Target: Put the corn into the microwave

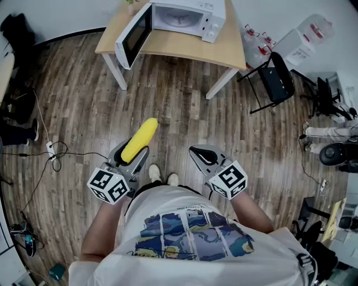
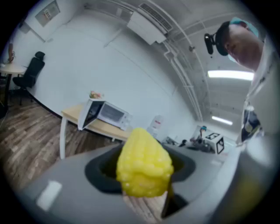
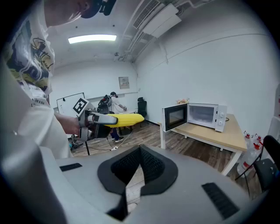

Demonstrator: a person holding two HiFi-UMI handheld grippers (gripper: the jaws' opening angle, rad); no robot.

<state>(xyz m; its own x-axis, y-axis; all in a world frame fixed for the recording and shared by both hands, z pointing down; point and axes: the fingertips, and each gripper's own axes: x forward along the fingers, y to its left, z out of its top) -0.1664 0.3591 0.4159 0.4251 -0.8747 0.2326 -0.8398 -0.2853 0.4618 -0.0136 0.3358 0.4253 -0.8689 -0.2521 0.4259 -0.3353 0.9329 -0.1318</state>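
Step in hand: carrying. The left tool [image 1: 130, 155] is clamped on the corn [image 1: 140, 139], held over the floor [image 1: 72, 111] at lower centre and well apart from the microwave [image 1: 187, 15]. The right tool [image 1: 205, 157] is closed and empty. The microwave stands on the tabletop [image 1: 184, 49] at upper centre, door [image 1: 134, 34] open. The next move appears to be to approach and feed the corn tip-first into the cavity.

Yellow corn [image 1: 140, 139] clamped between the left fingers [image 1: 118, 152], tip jutting past them; white microwave [image 1: 187, 17], door open, well beyond.
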